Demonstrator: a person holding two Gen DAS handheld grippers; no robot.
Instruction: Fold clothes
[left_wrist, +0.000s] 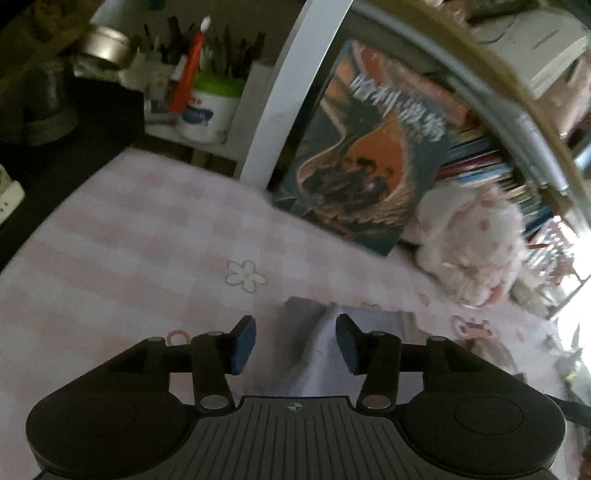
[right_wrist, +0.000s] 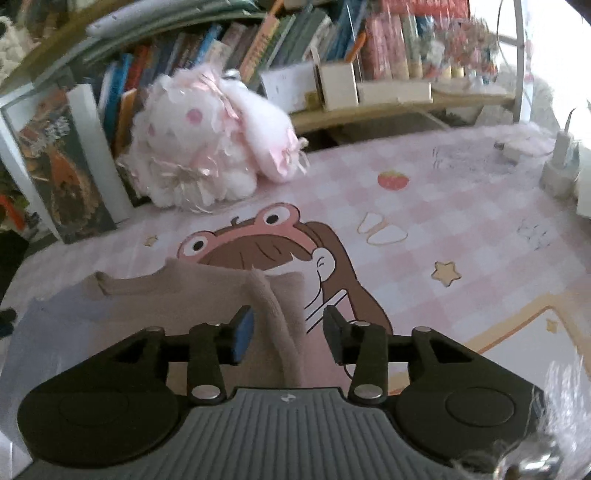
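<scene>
Both grippers, left (left_wrist: 295, 341) and right (right_wrist: 288, 334), stand spread astride raised folds of the sweater (right_wrist: 207, 295), unpinched; next, a fresh grip for folding.

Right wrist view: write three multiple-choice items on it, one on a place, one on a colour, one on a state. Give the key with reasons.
1. Where does the plush toy sit?
A. on the garment
B. at the back of the table, before the books
C. between the jaws

2. What colour is the garment near the right gripper?
A. beige
B. green
C. black

3. How do the right gripper's jaws stand?
A. parted, pads clear of the cloth
B. clamped flat together
C. out of view

Key: B, the plush toy rests against the book row; A, the knit cloth reads beige on the pink checked tablecloth; A, a raised fold runs between the pads with gaps either side.
</scene>
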